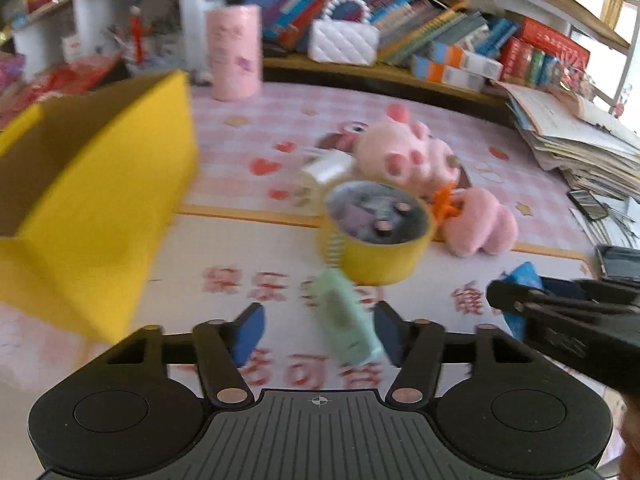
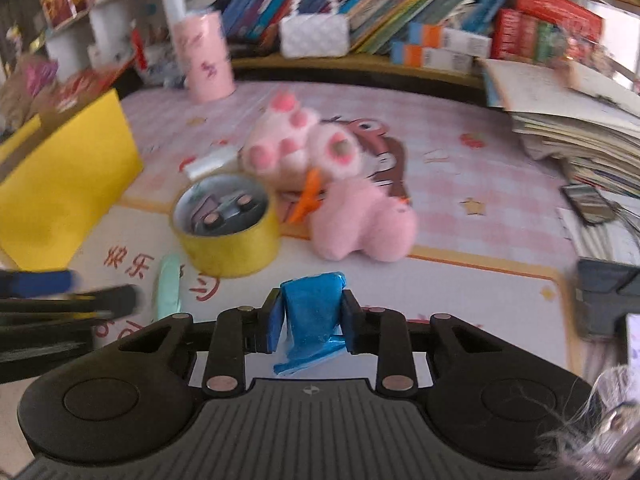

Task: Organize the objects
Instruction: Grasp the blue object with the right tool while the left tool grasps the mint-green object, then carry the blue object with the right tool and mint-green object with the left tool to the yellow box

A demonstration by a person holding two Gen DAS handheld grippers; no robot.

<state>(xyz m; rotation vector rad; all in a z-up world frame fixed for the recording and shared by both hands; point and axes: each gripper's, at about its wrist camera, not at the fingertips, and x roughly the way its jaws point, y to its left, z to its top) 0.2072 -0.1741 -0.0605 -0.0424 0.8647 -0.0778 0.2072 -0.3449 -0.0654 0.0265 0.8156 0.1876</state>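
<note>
A mint-green tube [image 1: 348, 320] lies on the pink printed mat [image 1: 240, 264], between the fingers of my left gripper [image 1: 320, 332]. It sits close to the right pad, with a clear gap to the left pad, so the gripper is open. My right gripper [image 2: 310, 320] is shut on a crumpled blue packet [image 2: 312, 316], both pads pressing its sides. In the left wrist view that packet [image 1: 524, 280] shows at the right gripper's tip. A yellow round tin [image 1: 376, 236] holding small items stands just beyond the tube [image 2: 168, 284].
An open yellow box [image 1: 100, 200] stands at the left. A pink plush toy [image 2: 320, 168] lies behind the tin [image 2: 228, 228]. At the back are a pink cylinder [image 1: 234, 52], a white quilted purse [image 1: 344, 40] and shelves of books. A stack of papers [image 1: 572, 136] is on the right.
</note>
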